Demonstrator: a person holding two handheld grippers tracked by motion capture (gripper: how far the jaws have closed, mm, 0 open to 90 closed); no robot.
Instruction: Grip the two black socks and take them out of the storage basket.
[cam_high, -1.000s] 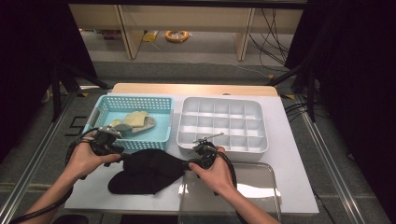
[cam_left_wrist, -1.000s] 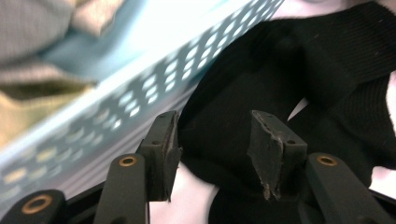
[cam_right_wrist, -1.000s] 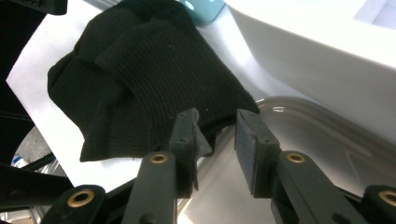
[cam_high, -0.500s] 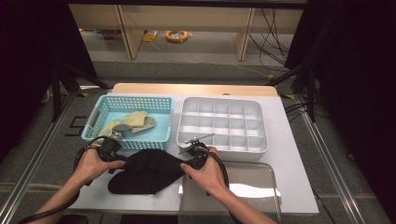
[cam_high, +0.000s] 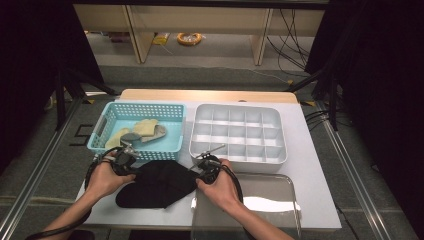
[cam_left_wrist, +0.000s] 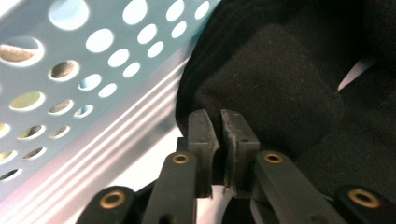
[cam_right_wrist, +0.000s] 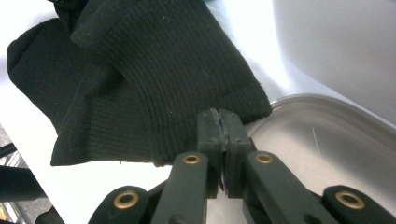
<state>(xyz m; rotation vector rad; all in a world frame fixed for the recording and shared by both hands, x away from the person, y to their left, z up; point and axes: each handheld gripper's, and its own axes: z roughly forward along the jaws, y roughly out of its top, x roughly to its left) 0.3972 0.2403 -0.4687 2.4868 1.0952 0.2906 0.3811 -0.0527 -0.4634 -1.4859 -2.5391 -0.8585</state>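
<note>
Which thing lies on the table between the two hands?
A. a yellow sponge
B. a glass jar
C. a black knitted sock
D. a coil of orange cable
C: the black sock lies on the white table between the left claw and the right claw.

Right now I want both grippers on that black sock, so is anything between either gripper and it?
Nothing visible: the left gripper and the right gripper both sit at the edges of the black sock, jaws nearly closed.
</note>
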